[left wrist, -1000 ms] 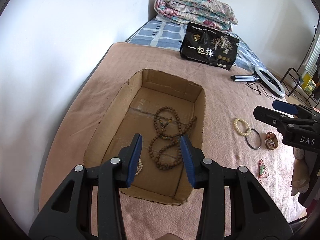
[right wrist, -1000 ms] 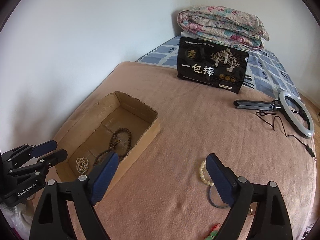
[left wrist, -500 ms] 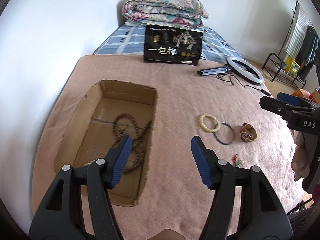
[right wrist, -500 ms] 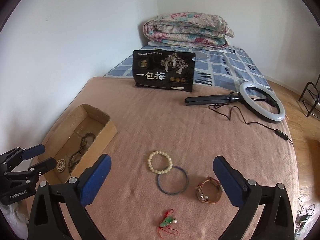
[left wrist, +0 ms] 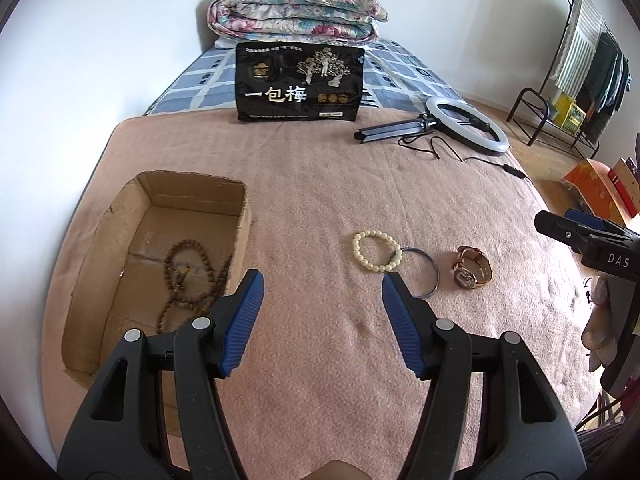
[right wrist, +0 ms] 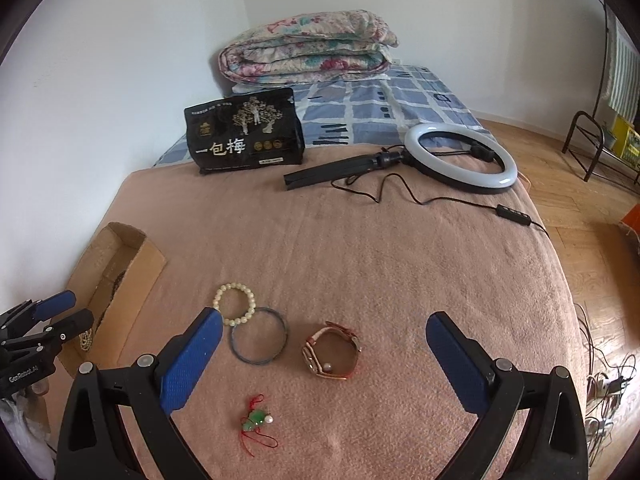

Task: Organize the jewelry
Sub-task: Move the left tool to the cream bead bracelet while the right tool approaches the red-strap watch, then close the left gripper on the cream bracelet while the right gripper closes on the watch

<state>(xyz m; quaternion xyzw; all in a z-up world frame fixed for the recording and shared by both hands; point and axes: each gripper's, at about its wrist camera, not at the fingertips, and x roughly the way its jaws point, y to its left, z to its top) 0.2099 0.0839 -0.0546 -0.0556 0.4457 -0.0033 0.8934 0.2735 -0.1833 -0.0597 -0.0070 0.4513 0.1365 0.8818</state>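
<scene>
Your left gripper (left wrist: 320,284) hangs over the pink blanket (left wrist: 320,184) w/ jaws apart, nothing between them. Right gripper (right wrist: 324,332) has jaws spread wide, also empty, above the watch (right wrist: 332,350). Pearl bracelet (right wrist: 235,304) touches the blue bangle (right wrist: 259,336); green charm (right wrist: 256,420) lies nearer you. Cardboard box (left wrist: 116,240) at left holds the brown bead necklace (left wrist: 188,276).
</scene>
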